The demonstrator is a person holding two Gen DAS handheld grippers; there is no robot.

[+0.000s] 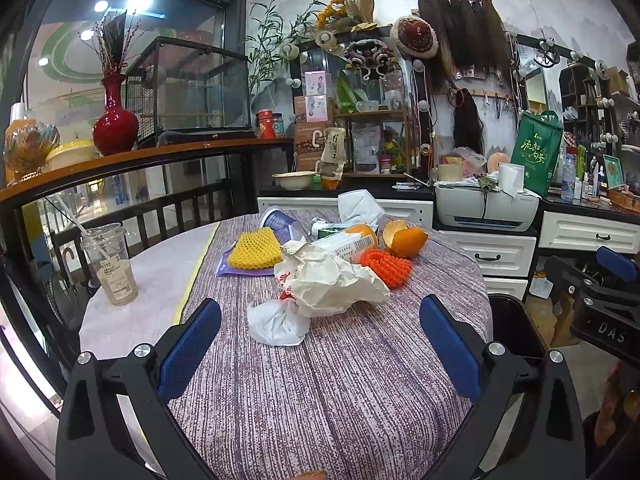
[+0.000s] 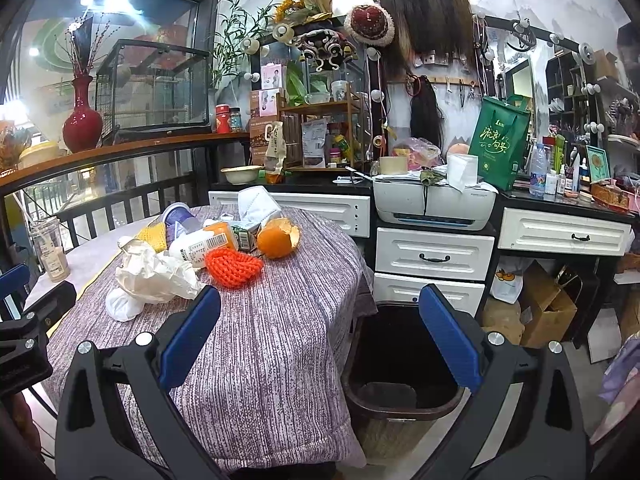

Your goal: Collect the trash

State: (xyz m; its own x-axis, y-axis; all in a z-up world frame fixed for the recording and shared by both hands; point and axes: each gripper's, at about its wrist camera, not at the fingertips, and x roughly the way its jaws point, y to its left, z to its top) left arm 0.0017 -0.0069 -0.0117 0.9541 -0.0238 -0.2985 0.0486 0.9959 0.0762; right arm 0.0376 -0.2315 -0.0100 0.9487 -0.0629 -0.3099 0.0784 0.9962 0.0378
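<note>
While both pairs of jaws were held wide open and empty, the trash was seen heaped mid-counter point(image 1: 360, 380). The crumpled paper bag point(image 1: 332, 280) lay straight ahead of the left gripper point(image 1: 320, 348), its long axis apparently running crosswise, whereas the right gripper point(image 2: 320, 340) was aimed nearer the dark bin point(image 2: 396, 364) beside the counter, leaving the left judged closer.

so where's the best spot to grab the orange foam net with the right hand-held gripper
Take the orange net across its rounded near end, coming in from above and from the table's front edge. It lies flat and soft, so it should squash between the fingers. That side faces bare cloth, whereas the bottle and orange peel crowd its far side. The right hand-held gripper is open, above the bin.
</note>
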